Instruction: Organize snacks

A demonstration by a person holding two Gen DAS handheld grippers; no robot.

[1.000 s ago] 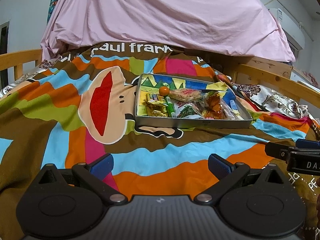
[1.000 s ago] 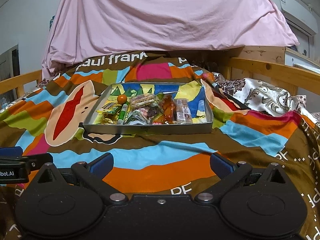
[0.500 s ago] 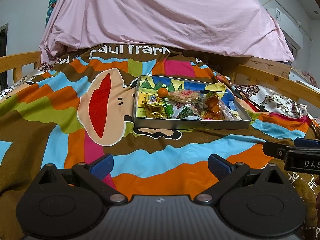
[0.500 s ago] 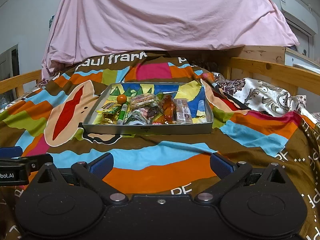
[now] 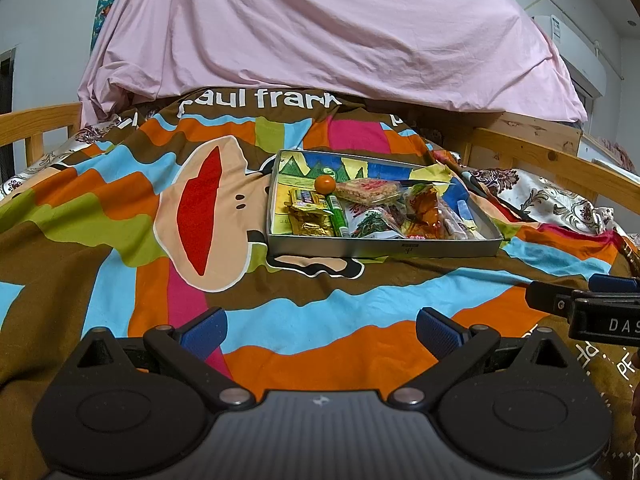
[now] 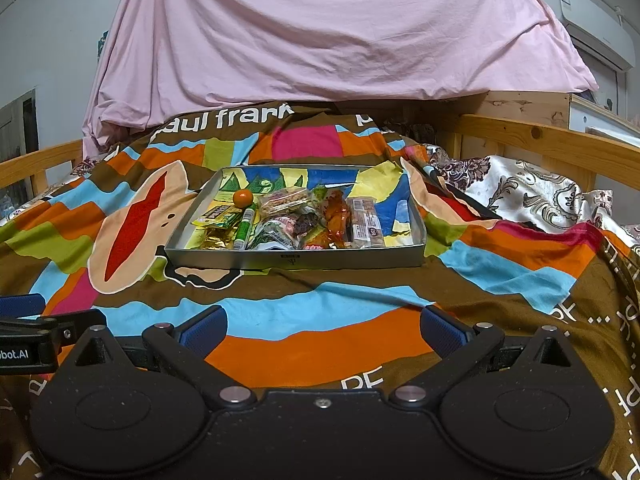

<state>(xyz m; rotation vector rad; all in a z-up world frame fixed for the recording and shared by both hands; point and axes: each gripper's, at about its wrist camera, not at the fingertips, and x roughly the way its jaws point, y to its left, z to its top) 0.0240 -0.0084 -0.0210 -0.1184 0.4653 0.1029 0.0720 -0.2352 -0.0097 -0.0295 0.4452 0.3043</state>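
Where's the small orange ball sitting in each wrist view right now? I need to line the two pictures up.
Left wrist: the orange ball lies right of centre, near the far left corner of the grey tray.
Right wrist: the orange ball lies left of centre, in the tray's far left part.
Shared landmark: the green tube lies just in front of the ball in both views.
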